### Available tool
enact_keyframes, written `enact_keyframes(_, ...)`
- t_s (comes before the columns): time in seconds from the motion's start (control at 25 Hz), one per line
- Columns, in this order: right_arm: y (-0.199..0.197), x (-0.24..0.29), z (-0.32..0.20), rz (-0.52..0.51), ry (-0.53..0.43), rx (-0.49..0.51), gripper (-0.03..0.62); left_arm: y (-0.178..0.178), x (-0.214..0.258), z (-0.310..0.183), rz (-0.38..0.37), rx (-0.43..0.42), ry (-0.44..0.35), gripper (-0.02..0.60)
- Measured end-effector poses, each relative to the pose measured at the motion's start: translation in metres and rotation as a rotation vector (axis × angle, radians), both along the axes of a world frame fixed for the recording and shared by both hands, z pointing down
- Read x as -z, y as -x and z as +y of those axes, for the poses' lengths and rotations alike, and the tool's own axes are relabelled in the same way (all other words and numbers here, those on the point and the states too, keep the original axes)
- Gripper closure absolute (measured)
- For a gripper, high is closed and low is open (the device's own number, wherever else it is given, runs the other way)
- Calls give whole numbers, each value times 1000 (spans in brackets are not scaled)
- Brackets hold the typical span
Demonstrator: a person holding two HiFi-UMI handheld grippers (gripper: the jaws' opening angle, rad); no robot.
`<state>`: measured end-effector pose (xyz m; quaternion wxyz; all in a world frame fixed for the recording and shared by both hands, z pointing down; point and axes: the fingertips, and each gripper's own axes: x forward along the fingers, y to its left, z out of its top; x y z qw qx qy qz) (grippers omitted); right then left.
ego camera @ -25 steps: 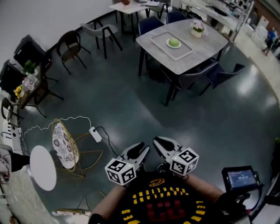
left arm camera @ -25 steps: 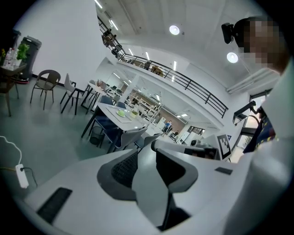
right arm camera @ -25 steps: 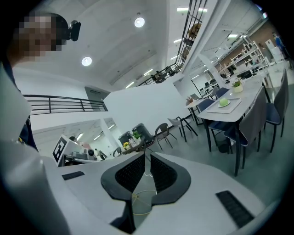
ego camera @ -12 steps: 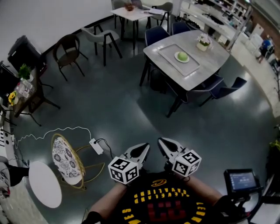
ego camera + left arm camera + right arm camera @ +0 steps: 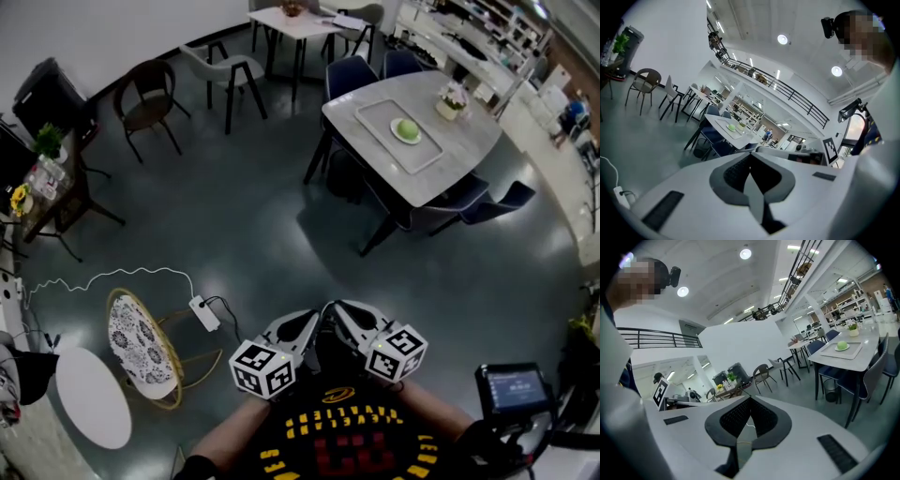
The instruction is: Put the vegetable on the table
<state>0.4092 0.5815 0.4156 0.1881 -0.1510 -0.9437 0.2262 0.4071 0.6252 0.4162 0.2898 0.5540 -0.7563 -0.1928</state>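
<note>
The vegetable [image 5: 407,128] is a round pale-green head on a white plate, on a tray [image 5: 380,116] on the grey dining table [image 5: 469,145] far ahead at the upper right. It also shows small in the left gripper view as the vegetable [image 5: 731,126] and in the right gripper view as the vegetable [image 5: 842,346]. My left gripper [image 5: 312,322] and right gripper [image 5: 333,311] are held side by side close to my chest, far from the table. Both are shut with nothing between their jaws, as seen at the left gripper [image 5: 750,153] and the right gripper [image 5: 750,398].
Dark blue chairs [image 5: 492,202] surround the grey table. On the floor to my left lie a power strip [image 5: 202,312] with its cable, a gold wire chair [image 5: 141,342] and a small round white table [image 5: 89,398]. A small screen [image 5: 511,384] stands at lower right.
The jaws of both grippers have closed and their tips have come together. The head view has swung, so the grey table now sits further right.
</note>
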Motion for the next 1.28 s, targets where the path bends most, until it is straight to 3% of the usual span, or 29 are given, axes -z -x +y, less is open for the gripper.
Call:
enact_keyframes(0.4, 99, -1, -25, -42, 48, 95, 589, 95, 5, -14, -80, 137, 61, 581)
enact_keyframes(0.68, 158, 14, -89, -80, 73, 82, 589, 147, 15, -78, -125, 110, 117, 581)
enact_keyframes(1.28, 228, -1, -193, -53, 126, 6, 589, 218, 1, -175, -86, 58, 173, 581)
